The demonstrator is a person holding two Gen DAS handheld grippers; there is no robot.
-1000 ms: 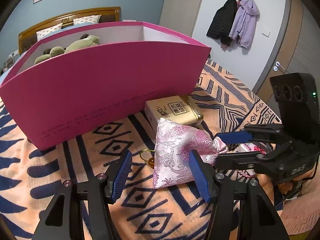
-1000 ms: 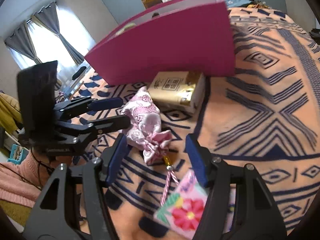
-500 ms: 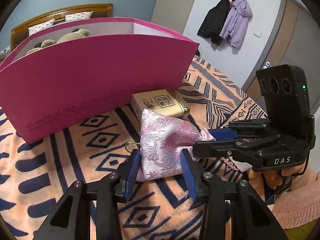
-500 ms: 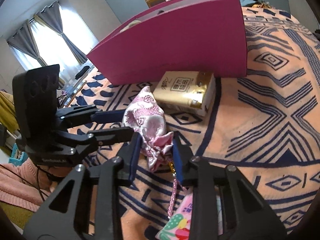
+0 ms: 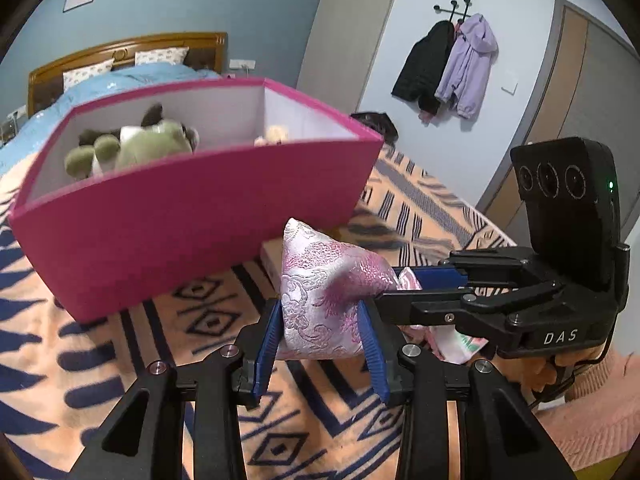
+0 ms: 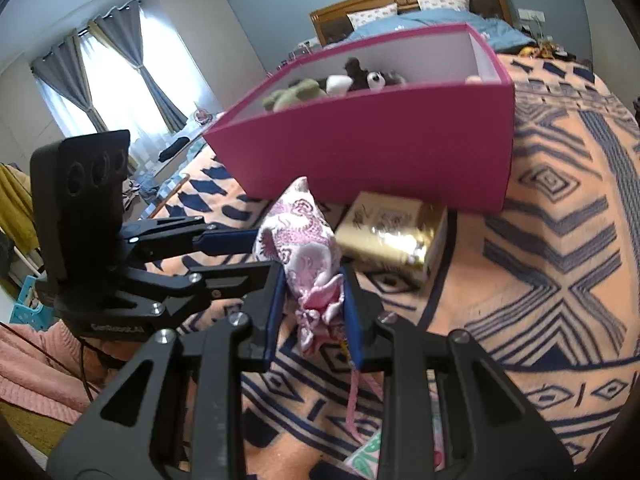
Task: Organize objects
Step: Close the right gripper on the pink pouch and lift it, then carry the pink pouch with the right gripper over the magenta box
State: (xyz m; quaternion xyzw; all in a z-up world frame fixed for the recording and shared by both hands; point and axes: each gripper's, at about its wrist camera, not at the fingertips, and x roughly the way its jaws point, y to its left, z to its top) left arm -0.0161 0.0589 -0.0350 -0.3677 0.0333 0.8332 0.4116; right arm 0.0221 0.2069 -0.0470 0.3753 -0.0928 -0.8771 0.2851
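Observation:
A pink brocade drawstring pouch point(image 5: 320, 292) is held up off the patterned blanket by both grippers. My left gripper point(image 5: 320, 332) is shut on its wide bottom end. My right gripper point(image 6: 314, 312) is shut on its gathered neck point(image 6: 320, 304), with the pink cord point(image 6: 354, 396) hanging below. The pouch also shows in the right wrist view point(image 6: 298, 232). Behind it stands an open magenta box point(image 5: 192, 208) holding a green plush toy point(image 5: 140, 148) and other soft toys. The box also shows in the right wrist view point(image 6: 380, 160).
A gold and cream carton point(image 6: 390, 236) lies on the blanket point(image 6: 560, 280) in front of the box. A floral packet point(image 6: 366, 452) lies below my right gripper. A bed with a wooden headboard point(image 5: 120, 52) is behind. Coats point(image 5: 448, 64) hang on the wall.
Both grippers have closed fully on the pouch and lifted it off the blanket. The view has risen, so the inside of the box now shows.

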